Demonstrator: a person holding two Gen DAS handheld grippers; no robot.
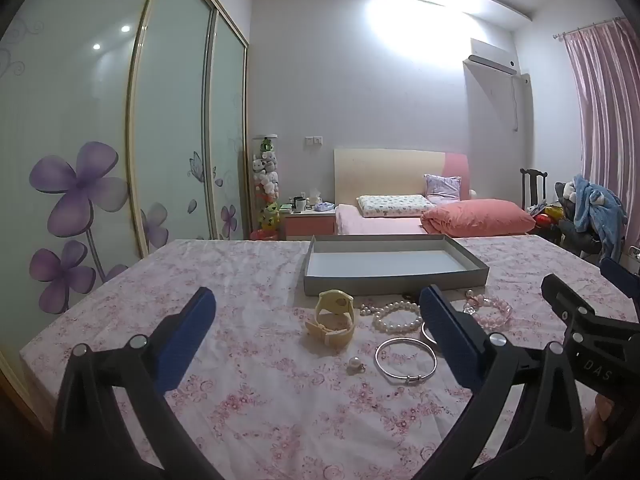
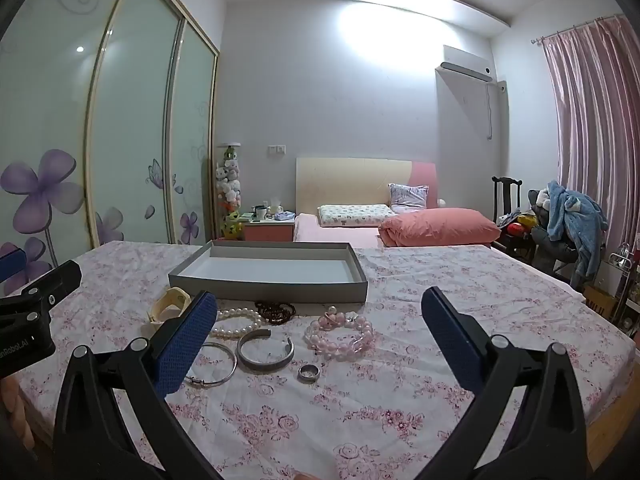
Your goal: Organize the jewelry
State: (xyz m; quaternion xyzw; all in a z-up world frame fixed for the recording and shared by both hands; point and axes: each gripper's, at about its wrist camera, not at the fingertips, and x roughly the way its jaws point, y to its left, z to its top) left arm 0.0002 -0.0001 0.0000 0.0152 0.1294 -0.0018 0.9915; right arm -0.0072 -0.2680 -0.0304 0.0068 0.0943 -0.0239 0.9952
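An empty grey tray sits on the floral-clothed table. In front of it lie a yellow watch, a white pearl bracelet, a pink bead bracelet, a thin silver bangle, a pearl earring, a wide silver cuff, a silver ring and dark beads. My left gripper is open above the watch. My right gripper is open above the cuff and pink bracelet. Both are empty.
The table carries a pink floral cloth. A bed with pink pillows stands behind it. A sliding wardrobe is at the left, a chair with clothes at the right.
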